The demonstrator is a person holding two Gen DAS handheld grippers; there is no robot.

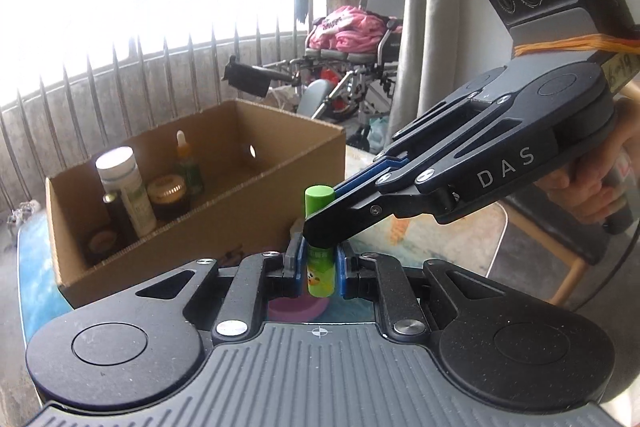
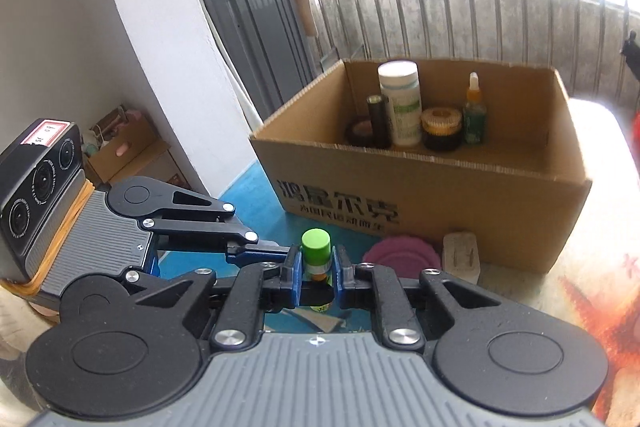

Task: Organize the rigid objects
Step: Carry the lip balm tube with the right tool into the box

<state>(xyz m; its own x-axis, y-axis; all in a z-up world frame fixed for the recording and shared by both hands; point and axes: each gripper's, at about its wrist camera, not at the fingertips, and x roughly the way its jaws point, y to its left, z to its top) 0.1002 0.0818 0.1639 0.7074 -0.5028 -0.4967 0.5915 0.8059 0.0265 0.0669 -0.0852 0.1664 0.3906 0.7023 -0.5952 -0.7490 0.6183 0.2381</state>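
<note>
Both the left gripper (image 1: 319, 269) and the right gripper (image 2: 316, 267) pinch the upright green tube (image 1: 319, 227) at once, left low and right seemingly higher, probably to steady it for carrying to the box (image 2: 440, 179) of upright bottles just behind.

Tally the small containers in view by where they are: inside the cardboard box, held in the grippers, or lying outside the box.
Inside the cardboard box: 5 (white bottle, dropper bottle, dark tube, two dark jars)
Held by both grippers: 1 (green tube)
Outside the box: 1 (pink lid-like dish)
Total: 7
</note>
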